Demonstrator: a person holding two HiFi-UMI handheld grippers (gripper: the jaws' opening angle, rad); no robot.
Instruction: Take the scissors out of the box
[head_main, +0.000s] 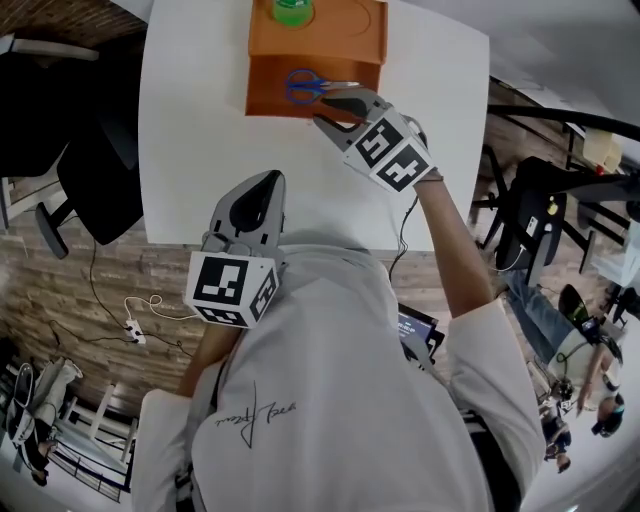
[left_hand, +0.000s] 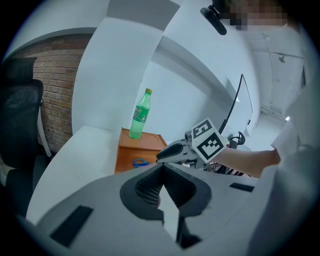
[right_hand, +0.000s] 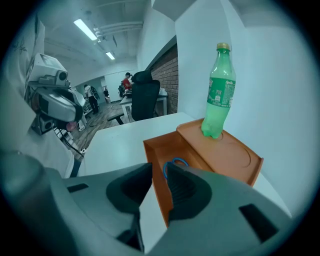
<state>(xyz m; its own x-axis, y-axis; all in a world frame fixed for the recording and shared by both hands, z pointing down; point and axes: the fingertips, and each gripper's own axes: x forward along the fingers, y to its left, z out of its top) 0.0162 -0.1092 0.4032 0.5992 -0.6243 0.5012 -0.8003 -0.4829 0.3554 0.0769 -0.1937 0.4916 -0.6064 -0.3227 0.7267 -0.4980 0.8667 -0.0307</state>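
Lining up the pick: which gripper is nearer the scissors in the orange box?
Right. The right gripper is at the box's near edge, jaws apart, just short of the scissors. The left gripper hangs back over the table's near edge, jaws together.

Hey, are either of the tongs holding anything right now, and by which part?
Nothing is held. The right tongs stand open by the scissors in the box; the left tongs are shut and empty.

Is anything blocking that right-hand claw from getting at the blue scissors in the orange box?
Nothing visible does. The scissors lie in the open-topped compartment of the orange box, and the right gripper hangs at its near edge, jaws apart and empty. The green bottle stands on the raised part behind, out of the way.
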